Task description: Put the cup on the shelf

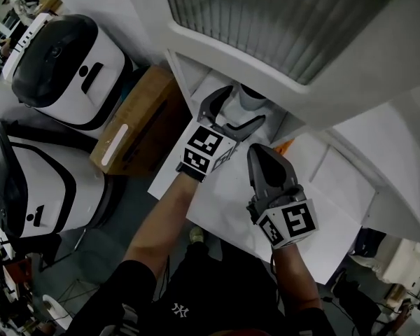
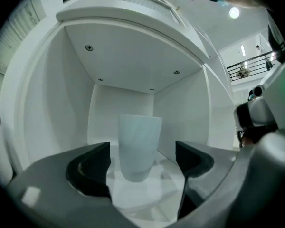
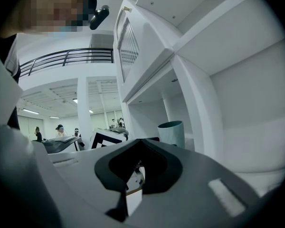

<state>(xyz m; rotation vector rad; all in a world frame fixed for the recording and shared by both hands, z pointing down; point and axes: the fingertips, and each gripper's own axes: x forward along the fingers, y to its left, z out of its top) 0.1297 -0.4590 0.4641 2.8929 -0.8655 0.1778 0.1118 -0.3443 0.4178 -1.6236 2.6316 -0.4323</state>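
Observation:
A pale blue-grey cup (image 2: 138, 146) stands upright on the floor of a white shelf compartment (image 2: 128, 65). My left gripper (image 2: 142, 167) is open, its two dark pads on either side of the cup with a gap at each side. In the head view the cup (image 1: 250, 98) shows under the shelf's top edge, with the left gripper (image 1: 236, 115) reaching in around it. My right gripper (image 1: 261, 152) hangs back over the white surface, shut and holding nothing. From the right gripper view the cup (image 3: 172, 133) is seen beyond the shut right gripper (image 3: 138, 167).
Two white machines with black tops (image 1: 63, 68) (image 1: 35, 187) stand at the left, a cardboard box (image 1: 136, 124) beside them. The white unit's lower ledge (image 1: 322, 201) stretches to the right. A small orange thing (image 1: 283, 145) lies near the right gripper's tip.

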